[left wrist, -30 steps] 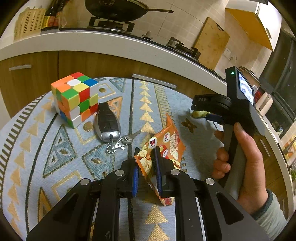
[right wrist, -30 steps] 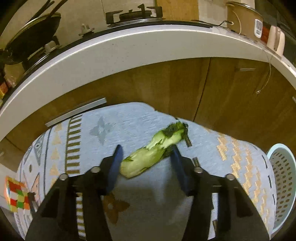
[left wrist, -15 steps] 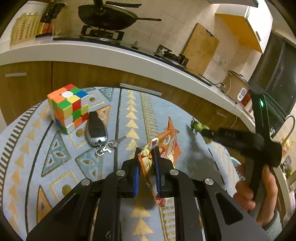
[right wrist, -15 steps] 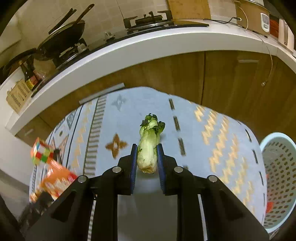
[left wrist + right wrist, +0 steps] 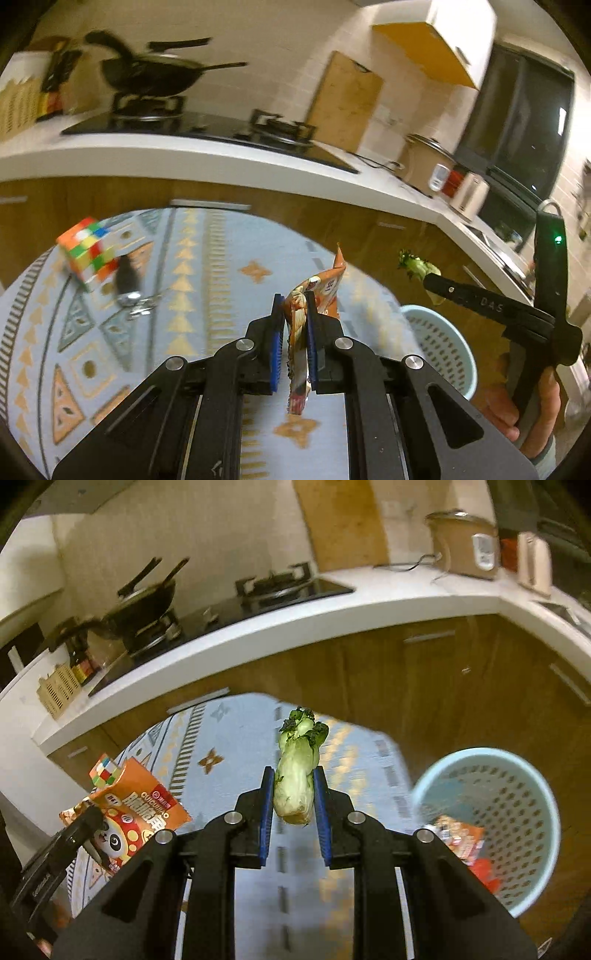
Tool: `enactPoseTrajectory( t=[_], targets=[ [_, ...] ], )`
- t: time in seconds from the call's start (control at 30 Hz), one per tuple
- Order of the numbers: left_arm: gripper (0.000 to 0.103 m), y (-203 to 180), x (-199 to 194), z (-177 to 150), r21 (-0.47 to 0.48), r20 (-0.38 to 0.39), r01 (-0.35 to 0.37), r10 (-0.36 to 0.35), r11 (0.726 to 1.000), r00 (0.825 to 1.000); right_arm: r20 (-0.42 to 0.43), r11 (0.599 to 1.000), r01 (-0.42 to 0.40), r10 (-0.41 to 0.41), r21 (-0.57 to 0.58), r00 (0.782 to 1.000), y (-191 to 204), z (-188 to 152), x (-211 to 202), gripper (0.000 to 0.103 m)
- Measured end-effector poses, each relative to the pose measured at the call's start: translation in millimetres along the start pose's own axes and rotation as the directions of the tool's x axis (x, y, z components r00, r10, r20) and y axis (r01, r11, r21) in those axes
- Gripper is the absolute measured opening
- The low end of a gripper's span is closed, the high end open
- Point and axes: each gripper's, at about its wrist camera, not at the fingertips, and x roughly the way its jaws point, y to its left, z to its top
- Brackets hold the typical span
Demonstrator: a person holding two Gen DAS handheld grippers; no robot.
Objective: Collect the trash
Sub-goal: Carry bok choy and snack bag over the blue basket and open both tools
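My left gripper (image 5: 295, 306) is shut on an orange snack wrapper (image 5: 325, 291), lifted off the patterned tablecloth (image 5: 207, 280). The same wrapper (image 5: 133, 812) shows at the left of the right wrist view, pinched by the left gripper (image 5: 90, 830). My right gripper (image 5: 293, 779) is shut on a limp green bok choy (image 5: 297, 771), held upright above the cloth. In the left wrist view the bok choy (image 5: 415, 264) sticks out of the right gripper (image 5: 430, 282), which hangs above a pale blue perforated bin (image 5: 443, 347). That bin (image 5: 517, 801) holds some red and orange packaging.
A colour cube (image 5: 88, 254) and a dark car key with a ring (image 5: 127, 284) lie on the cloth's left side. Behind runs a white counter (image 5: 221, 162) with a hob, wok and rice cooker (image 5: 424, 162). A hand (image 5: 524, 417) grips the right tool.
The right gripper closed on the bok choy, lifted it and carried it towards the bin. The left gripper raised the wrapper off the cloth and swung right, leaving the cube and key behind.
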Motion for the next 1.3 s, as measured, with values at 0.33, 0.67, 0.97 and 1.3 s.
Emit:
enactPoseTrajectory(
  t=[0.33,0.67,0.97,1.3],
  targets=[
    [0.009,-108.6,35.8,5.3,0.148,-0.051,0.133,-0.127,0.980,0.991,0.075,0.988,0.102,-0.111,0.115,0.991,-90.3,-10.1,-59.0,0.018],
    [0.009,-194.1,110.2,-19.2,0.232,-0.192,0.225,-0.182,0.946,0.964,-0.036,0.950,0.146,-0.142,0.275,0.989,-183.0,-41.3,-50.8,0.018],
    [0.046,-216.7,154.4,-39.1,0.224,-0.295,0.255,-0.184,0.941,0.938,-0.132,0.901,0.166,-0.123,0.402,0.984,-230.0,-68.8,-33.7,0.024],
    [0.069,-202.3,146.9,-40.8,0.225,-0.247,0.216,-0.158,0.950,0.956,-0.123,0.888,0.168,-0.126,0.429,0.984,-242.2,-74.8,-39.0,0.040]
  ],
)
